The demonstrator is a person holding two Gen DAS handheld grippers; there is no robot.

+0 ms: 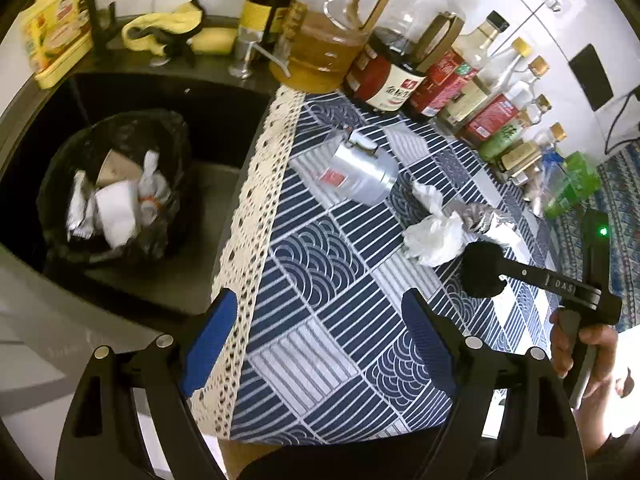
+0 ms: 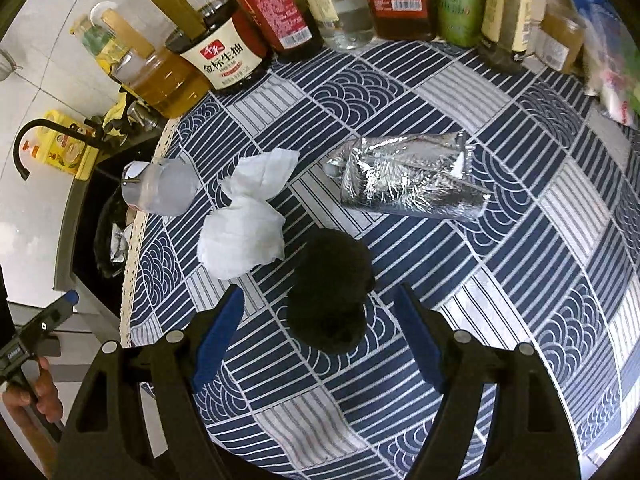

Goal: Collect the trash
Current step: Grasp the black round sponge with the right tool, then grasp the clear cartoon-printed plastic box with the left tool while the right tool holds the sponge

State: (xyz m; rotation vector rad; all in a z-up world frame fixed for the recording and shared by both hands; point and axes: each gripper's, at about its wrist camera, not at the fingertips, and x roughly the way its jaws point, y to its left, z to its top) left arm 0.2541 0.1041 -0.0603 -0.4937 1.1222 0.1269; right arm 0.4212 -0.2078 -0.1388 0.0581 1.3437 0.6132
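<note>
Three scraps were left on the patterned tablecloth [image 2: 520,240]: a tipped plastic bottle [image 1: 360,172], a crumpled white tissue [image 2: 248,224] and a foil wrapper [image 2: 412,176], while the black-bagged bin [image 1: 116,188] in the sink already held rubbish. The right gripper [image 2: 320,336] hung with jaws spread and empty near the tissue, the left gripper [image 1: 316,344] likewise wide and empty over the cloth's lace edge. It looked like a reach for the next piece, which would call for lowering around it and clenching.

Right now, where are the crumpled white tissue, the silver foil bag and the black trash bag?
crumpled white tissue [image 2: 242,236]: right wrist view, on its rounded lower bulge.
silver foil bag [image 2: 408,178]: right wrist view, middle of its creased face.
black trash bag [image 1: 160,132]: left wrist view, on its upper rim.
</note>
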